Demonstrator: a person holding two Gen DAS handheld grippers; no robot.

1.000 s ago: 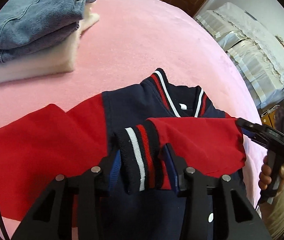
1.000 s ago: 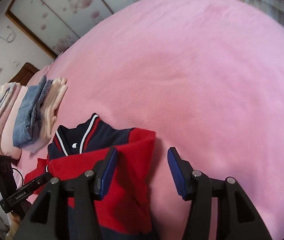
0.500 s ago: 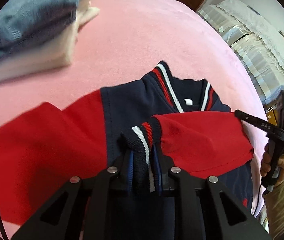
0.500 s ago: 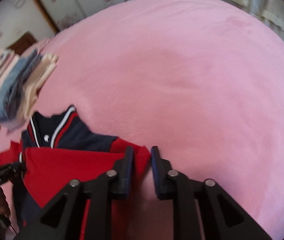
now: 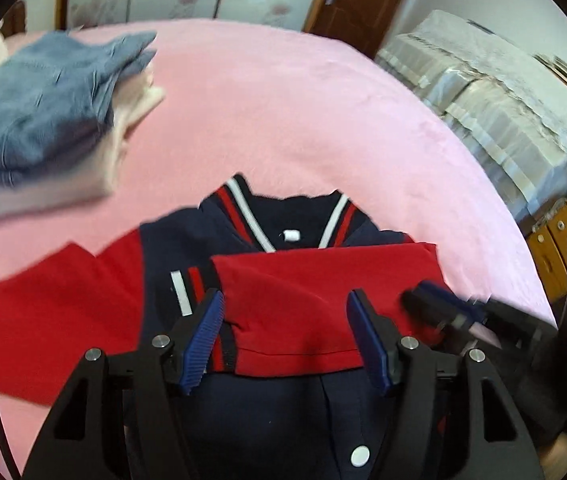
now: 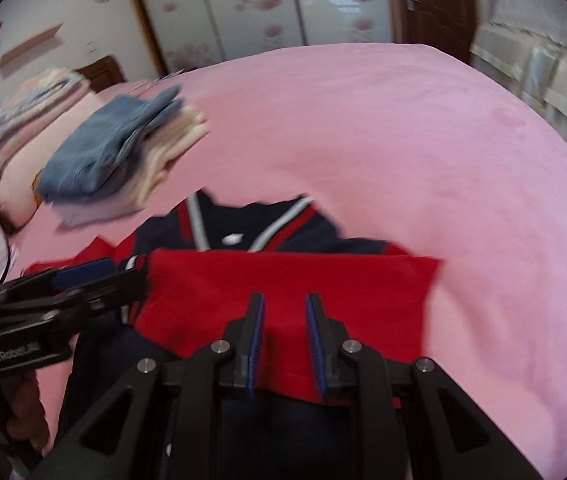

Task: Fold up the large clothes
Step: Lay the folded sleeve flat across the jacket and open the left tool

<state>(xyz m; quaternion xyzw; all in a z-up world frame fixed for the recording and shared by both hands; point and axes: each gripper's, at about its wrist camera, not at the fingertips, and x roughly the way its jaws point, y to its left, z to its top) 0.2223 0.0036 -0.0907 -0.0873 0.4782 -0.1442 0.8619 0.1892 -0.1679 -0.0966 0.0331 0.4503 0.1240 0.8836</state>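
A navy jacket [image 5: 283, 420] with red sleeves and a striped collar lies flat on the pink bed [image 5: 283, 100]. Its right-hand red sleeve [image 5: 303, 292] is folded across the chest, and the other sleeve [image 5: 43, 312] stretches out to the left. My left gripper [image 5: 287, 332] hovers over the folded sleeve with its jaws opening and nothing pinched. It shows blurred as the left gripper [image 6: 83, 280] in the right wrist view. My right gripper [image 6: 285, 332] hangs above the middle of the red sleeve [image 6: 283, 280]. Its pads stand a narrow gap apart and press on nothing.
A stack of folded clothes [image 5: 43, 120] topped with denim sits at the back left of the bed, seen as the denim stack [image 6: 115, 148] in the right wrist view. Folded bedding [image 6: 31, 108] lies behind it. Lace-covered furniture [image 5: 503, 100] stands beyond the bed's right edge.
The left gripper has let go of the striped cuff, opened and drawn back. The right gripper has narrowed and shifted from the sleeve's folded edge to over its middle. The sleeve now lies flat.
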